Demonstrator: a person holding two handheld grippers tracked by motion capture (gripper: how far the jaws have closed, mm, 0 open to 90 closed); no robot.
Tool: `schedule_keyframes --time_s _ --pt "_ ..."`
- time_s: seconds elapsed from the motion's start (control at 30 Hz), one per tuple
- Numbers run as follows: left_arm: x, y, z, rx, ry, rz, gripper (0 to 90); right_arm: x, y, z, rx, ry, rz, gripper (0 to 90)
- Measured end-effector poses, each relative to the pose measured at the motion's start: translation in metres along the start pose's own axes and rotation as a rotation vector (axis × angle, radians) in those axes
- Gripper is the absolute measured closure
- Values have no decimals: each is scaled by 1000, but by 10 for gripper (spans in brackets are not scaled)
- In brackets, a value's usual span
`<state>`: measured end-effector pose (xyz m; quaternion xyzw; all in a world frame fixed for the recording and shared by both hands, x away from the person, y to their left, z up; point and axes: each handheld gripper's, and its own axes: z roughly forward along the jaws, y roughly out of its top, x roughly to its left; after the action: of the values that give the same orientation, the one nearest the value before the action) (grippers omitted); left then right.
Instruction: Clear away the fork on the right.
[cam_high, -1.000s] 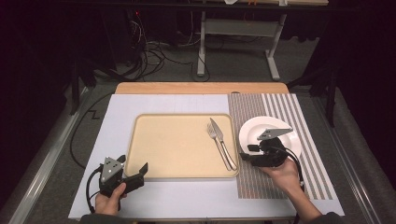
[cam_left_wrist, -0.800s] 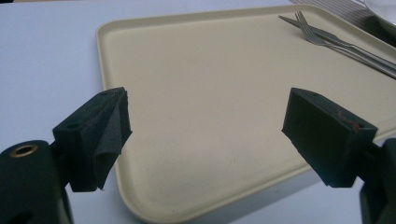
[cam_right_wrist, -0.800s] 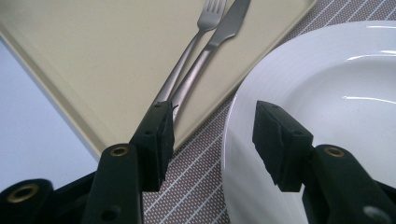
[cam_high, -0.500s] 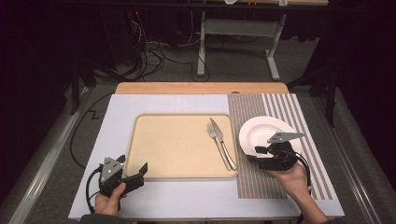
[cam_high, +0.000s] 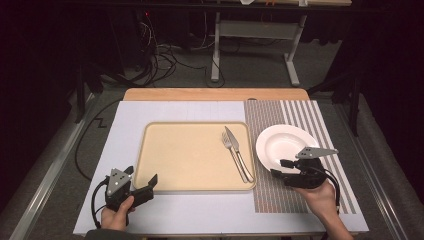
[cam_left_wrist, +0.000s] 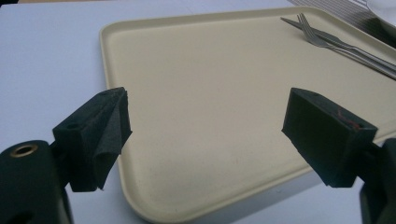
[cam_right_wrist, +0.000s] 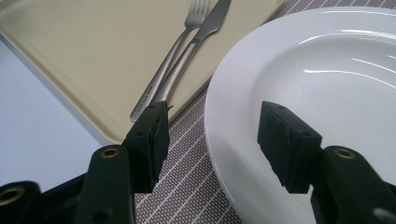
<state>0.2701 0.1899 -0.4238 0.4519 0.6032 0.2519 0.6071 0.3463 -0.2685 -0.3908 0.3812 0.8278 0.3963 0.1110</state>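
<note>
The white plate (cam_high: 285, 147) sits on the striped placemat (cam_high: 300, 115), just right of the beige tray (cam_high: 190, 157), and the right gripper (cam_high: 281, 169) is at its near rim. In the right gripper view the jaws straddle that rim: one pad (cam_right_wrist: 152, 140) hangs over the placemat outside the plate, the other (cam_right_wrist: 285, 144) over the white inner slope. They stand partly open, have just been opening, and press on nothing. The step in hand looks like taking the plate by its edge. To do it well, I'd say the outer pad should slip low under the lip, the upper pad come down on the rim, and the grip close squarely before any lift, since a glazed rim is slippery. The fork (cam_high: 231, 150) and knife (cam_high: 239, 155) lie on the tray's right side, close by, so the plate needs clearance there. The left gripper (cam_high: 142, 187) rests at the tray's near left corner, jaws wide and empty.
</note>
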Motion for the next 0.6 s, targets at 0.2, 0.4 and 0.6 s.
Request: schedule_keyframes --time_s 0.2,0.4,0.6 --pt "0 0 0 0 0 -3 159 -2 -7 -7 -18 -3 20 441" --pt "0 1 0 -2 -1 -13 159 -6 -18 -14 -36 -9 37 432" --pt "0 0 -1 -1 -4 -5 159 -7 -23 -17 -49 -17 44 428"
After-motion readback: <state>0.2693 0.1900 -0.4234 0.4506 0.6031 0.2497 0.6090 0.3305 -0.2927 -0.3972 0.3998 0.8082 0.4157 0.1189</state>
